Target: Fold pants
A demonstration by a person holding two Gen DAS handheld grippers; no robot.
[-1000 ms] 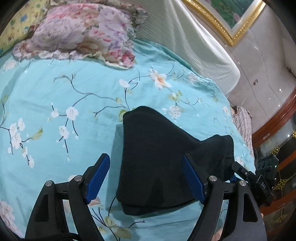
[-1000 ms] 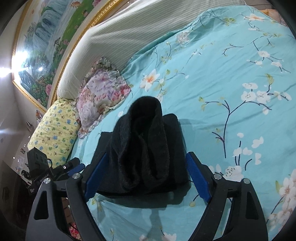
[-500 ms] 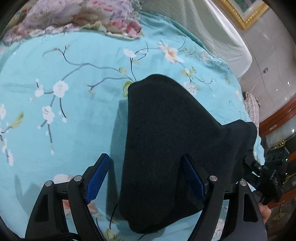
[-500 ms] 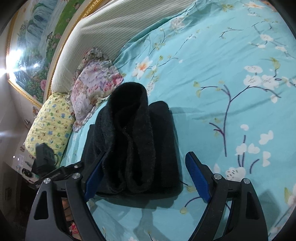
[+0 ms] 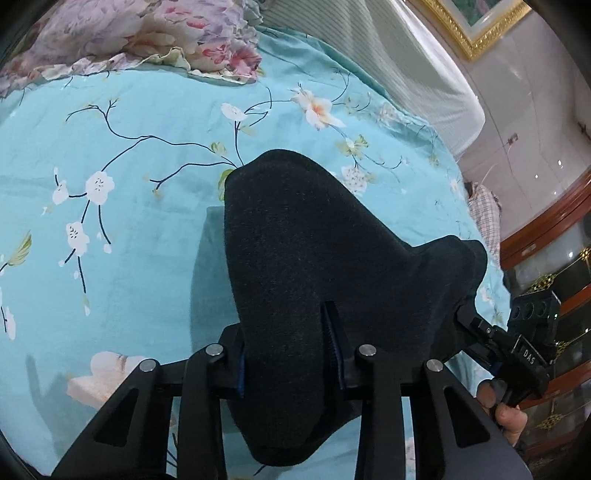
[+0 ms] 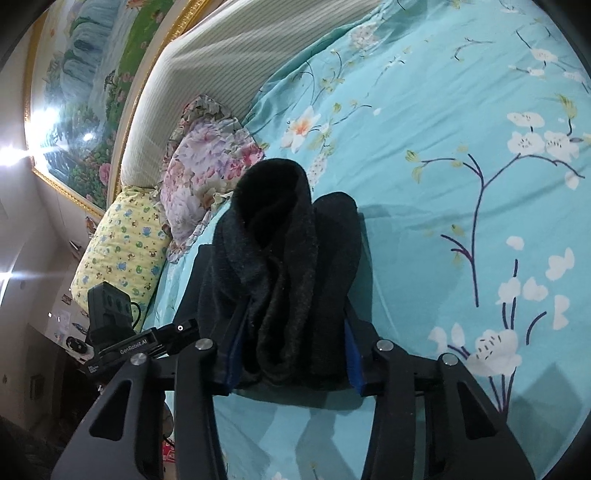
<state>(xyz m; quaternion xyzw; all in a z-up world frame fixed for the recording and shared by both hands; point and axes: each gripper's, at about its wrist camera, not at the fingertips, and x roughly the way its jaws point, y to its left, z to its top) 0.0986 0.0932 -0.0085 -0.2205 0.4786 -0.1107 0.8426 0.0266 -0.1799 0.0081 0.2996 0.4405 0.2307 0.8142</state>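
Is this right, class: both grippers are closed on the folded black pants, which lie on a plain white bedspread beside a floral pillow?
One detail is wrong. The bedspread is not plain white: it is turquoise, printed with white blossoms on dark branches, as the left wrist view shows. The rest stands: the left gripper and the right gripper, jaws just closed, pinch the black pants, and a floral pillow lies nearby.

We see the right hand-held gripper (image 6: 290, 354), jaws just closing, pinching the folded black pants (image 6: 284, 258) on the floral bed (image 6: 443, 129).
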